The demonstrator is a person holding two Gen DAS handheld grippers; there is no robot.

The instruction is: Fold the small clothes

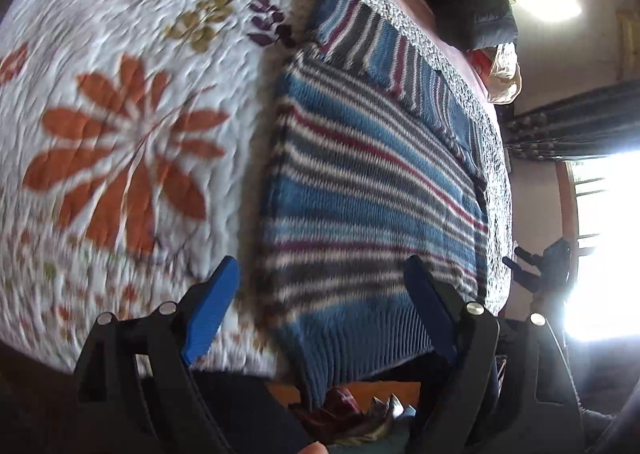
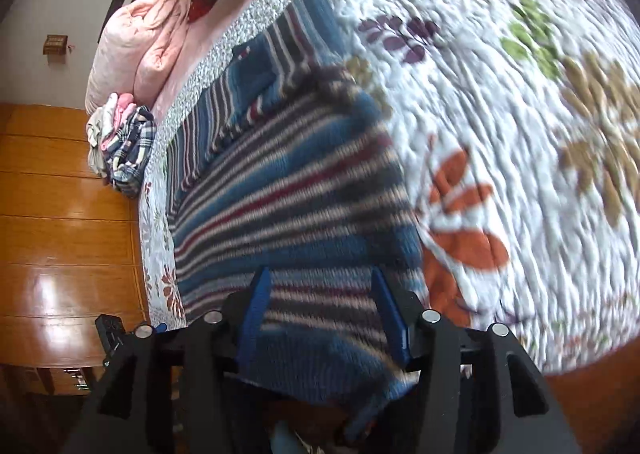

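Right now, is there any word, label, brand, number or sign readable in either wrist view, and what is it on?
None is readable.
striped sweater: a small patch near its collar, too blurred to tell whether it bears text.
floral quilt: only a printed pattern.
wall box: too small to read.

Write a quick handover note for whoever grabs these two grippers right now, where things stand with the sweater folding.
Left gripper: open, holding nothing, hovering over the hem end of the striped sweater.
Right gripper: open, holding nothing, over the same near end of the sweater; whether its fingers touch the knit is unclear.
The sweater lies on the floral quilt, near its edge, hem hanging slightly off the bed. A sleeve looks already folded in across the body at the far end.
Left to do: fold the body up and tidy it. A pile of clothes sits further along the bed.
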